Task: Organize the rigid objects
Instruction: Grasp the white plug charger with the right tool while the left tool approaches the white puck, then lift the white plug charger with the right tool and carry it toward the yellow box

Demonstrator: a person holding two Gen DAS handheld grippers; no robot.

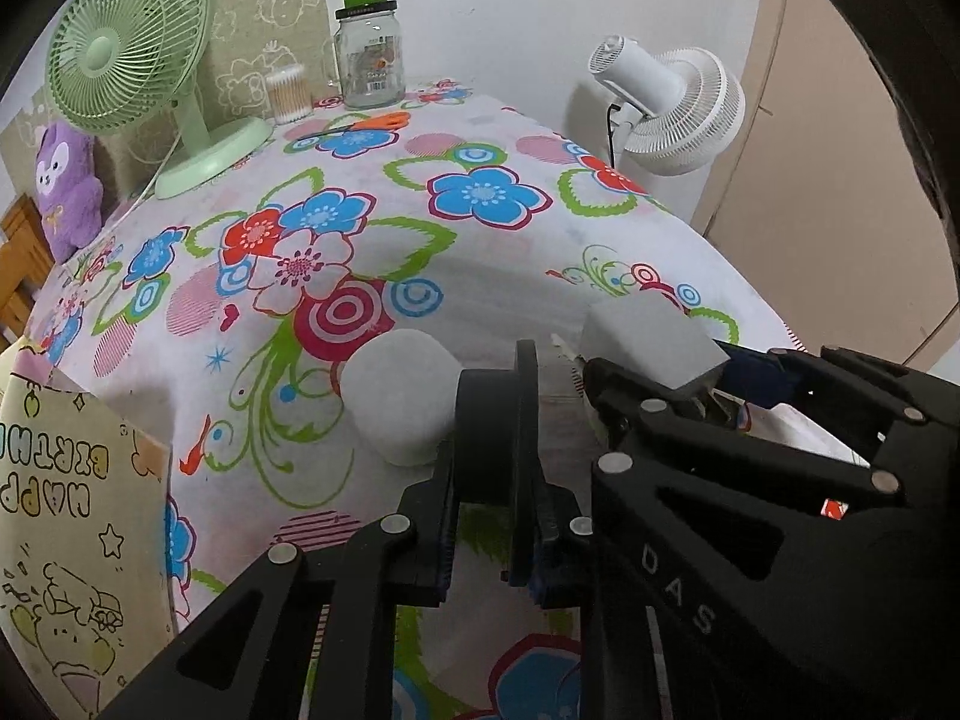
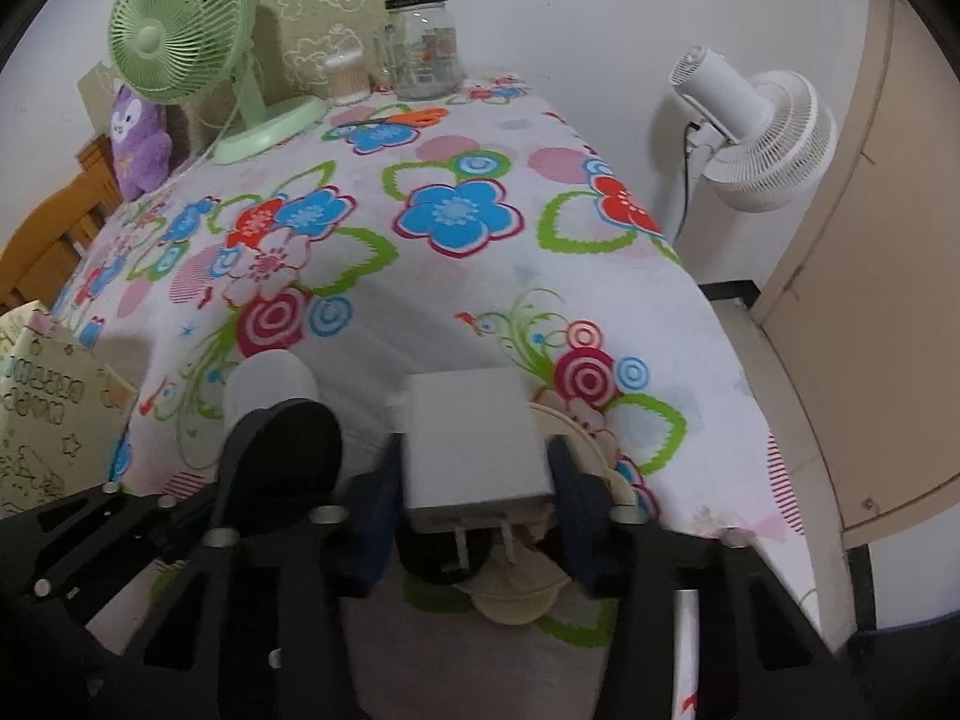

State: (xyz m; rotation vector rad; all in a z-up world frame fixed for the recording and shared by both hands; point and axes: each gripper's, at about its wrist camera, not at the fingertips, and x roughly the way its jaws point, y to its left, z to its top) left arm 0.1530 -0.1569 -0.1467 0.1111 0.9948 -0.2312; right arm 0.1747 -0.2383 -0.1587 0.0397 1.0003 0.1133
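1. Two grippers, near edge of the floral table.
2. Our left gripper is clamped on a black disc, beside a white puck.
3. Our right gripper pinches a white charger.

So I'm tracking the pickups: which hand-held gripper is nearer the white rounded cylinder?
Left hand-held gripper, gripping a black disc beside the white rounded cylinder; right hand-held gripper sits farther right.

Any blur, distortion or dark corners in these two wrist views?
Left wrist view: strong fisheye bending of the table edge, black vignette at the corners, the white adapter slightly soft. Right wrist view: same barrel distortion and vignette, the adapter smeared, the green fan fairly sharp; even indoor light, soft shadows.
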